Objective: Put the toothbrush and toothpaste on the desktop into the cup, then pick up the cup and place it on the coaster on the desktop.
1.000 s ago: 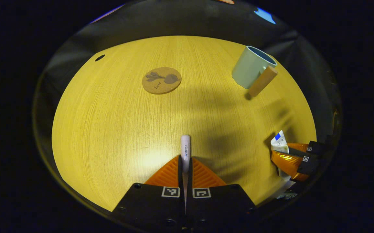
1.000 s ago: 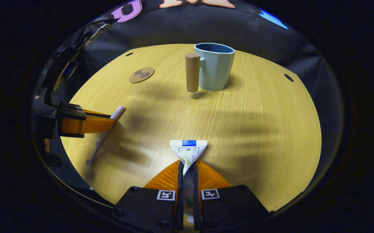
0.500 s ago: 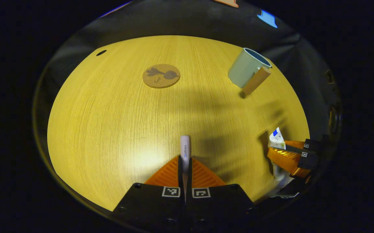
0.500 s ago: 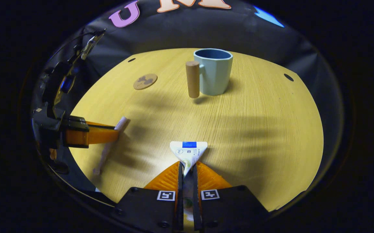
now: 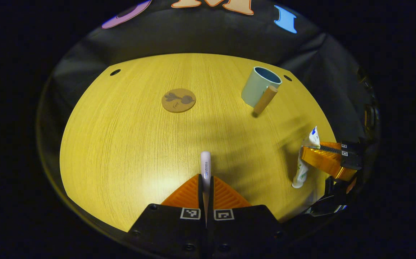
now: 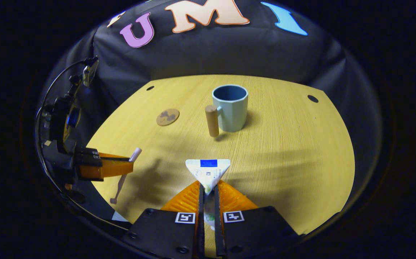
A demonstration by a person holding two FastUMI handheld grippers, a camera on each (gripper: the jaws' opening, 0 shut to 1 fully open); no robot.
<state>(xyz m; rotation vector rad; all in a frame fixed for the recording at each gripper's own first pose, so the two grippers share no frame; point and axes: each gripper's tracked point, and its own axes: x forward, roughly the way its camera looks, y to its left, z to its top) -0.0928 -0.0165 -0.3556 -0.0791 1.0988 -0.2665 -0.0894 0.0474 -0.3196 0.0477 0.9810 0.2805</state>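
My left gripper [image 5: 206, 180] is shut on a white toothbrush [image 5: 205, 165], whose handle end sticks out past the orange fingers above the table. In the right gripper view the same toothbrush [image 6: 124, 175] hangs tilted from the left gripper [image 6: 130, 166], head down. A white toothpaste tube [image 6: 208, 172] is pinched in my shut right gripper [image 6: 208, 187], flat crimped end forward. In the left gripper view that tube [image 5: 304, 158] hangs from the right gripper [image 5: 306, 153], clear of the table. The pale blue cup [image 6: 230, 108] with a wooden handle [image 6: 211, 120] stands upright ahead. A round cork coaster [image 5: 178, 100] lies left of the cup [image 5: 259, 87].
The yellow wooden table [image 5: 128, 144] has small round holes near its far corners [image 5: 115, 72] [image 6: 312, 98]. The black cloth wall [image 6: 208, 54] rises right behind the far edge. The left gripper's camera rig and cable [image 6: 64, 118] stand at the table's left side.
Both grippers have risen and pulled back from the table with toothbrush and toothpaste held; cup and coaster look smaller and farther. The toothpaste tube now hangs clear of the table.
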